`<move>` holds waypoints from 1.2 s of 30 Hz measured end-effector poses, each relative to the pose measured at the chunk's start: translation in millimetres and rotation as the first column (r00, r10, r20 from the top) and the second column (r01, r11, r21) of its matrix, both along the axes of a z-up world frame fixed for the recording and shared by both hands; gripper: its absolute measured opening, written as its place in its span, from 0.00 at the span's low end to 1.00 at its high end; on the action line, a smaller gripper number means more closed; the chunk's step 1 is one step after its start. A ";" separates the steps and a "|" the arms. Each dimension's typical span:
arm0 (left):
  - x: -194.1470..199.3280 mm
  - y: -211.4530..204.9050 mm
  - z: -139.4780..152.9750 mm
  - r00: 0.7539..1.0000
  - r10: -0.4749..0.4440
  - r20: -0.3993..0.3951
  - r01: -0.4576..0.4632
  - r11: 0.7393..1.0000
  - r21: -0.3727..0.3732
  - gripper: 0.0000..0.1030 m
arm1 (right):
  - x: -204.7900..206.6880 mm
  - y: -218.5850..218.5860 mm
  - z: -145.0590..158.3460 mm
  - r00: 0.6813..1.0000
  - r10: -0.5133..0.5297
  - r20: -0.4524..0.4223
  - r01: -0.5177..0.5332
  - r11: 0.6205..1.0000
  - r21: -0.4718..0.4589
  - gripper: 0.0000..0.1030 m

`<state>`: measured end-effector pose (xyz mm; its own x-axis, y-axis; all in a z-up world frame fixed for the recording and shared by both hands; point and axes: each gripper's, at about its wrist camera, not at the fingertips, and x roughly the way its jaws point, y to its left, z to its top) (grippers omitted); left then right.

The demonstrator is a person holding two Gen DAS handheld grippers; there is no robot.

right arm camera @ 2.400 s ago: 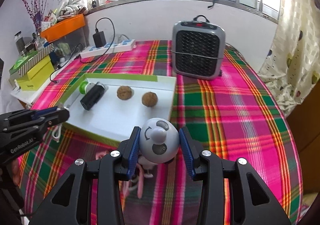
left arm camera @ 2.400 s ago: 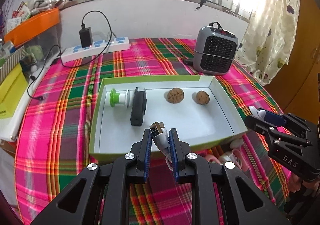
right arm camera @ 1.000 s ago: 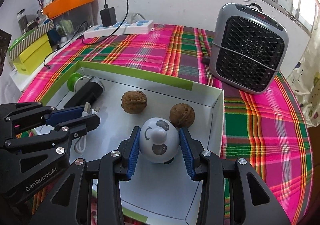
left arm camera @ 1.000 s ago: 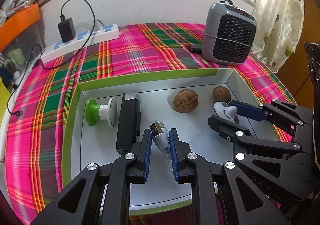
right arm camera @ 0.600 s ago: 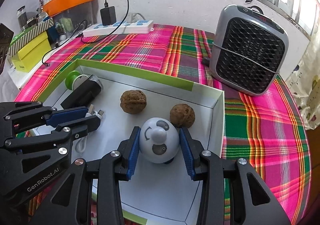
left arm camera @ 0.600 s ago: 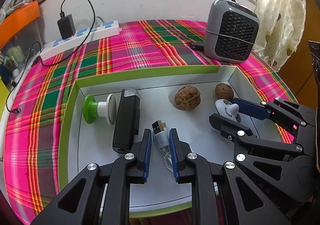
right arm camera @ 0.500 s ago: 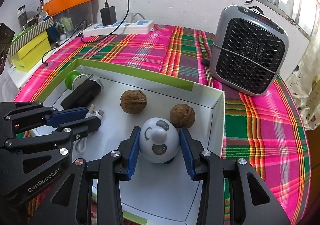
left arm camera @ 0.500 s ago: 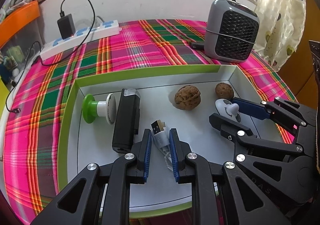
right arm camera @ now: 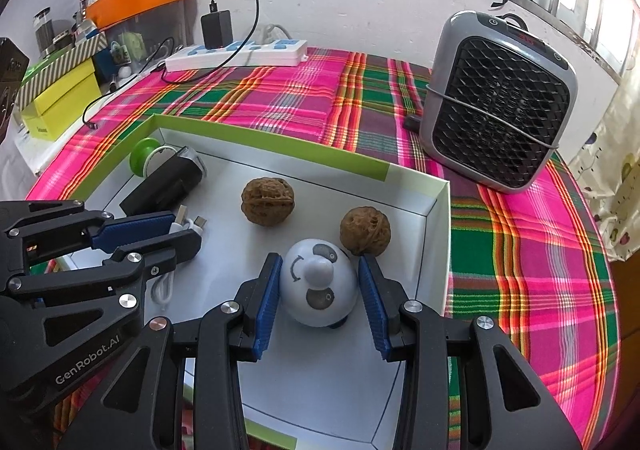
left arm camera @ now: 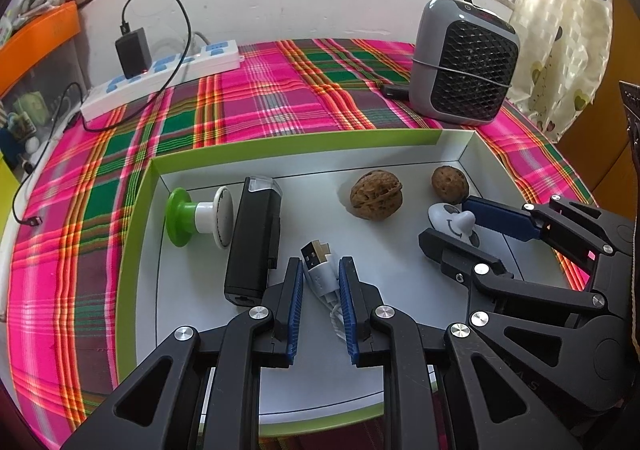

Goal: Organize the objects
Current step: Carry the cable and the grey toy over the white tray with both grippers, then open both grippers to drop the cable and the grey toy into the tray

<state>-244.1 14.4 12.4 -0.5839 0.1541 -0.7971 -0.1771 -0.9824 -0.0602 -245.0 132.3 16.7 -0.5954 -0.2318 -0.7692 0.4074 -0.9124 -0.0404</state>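
Nearly done: your left gripper and right gripper have both just spread, cable and panda resting in the tray; only withdrawal remains.

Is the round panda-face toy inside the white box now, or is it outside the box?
Inside. The panda-face toy sits on the white floor of the box, near a walnut, between the pads of the right hand-held gripper, which have opened.
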 end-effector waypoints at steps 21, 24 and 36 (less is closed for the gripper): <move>2.2 -1.8 0.9 1.000 0.003 -0.006 -0.003 1.000 -0.016 0.21 | 3.5 1.1 0.7 1.000 -0.006 -0.004 0.005 1.000 -0.005 0.40; 4.7 -1.9 1.7 1.000 0.006 -0.008 -0.006 1.000 -0.016 0.22 | 4.7 2.0 1.4 1.000 -0.010 -0.005 0.010 1.000 -0.005 0.41; 15.2 -2.2 7.2 1.000 0.014 -0.026 -0.015 1.000 -0.019 0.23 | 13.5 3.6 6.1 1.000 -0.020 -0.015 0.020 1.000 -0.016 0.45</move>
<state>-228.9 12.2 19.6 -0.6063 0.1304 -0.7844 -0.1640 -0.9858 -0.0371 -231.5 135.9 22.8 -0.6119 -0.2317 -0.7563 0.3885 -0.9209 -0.0322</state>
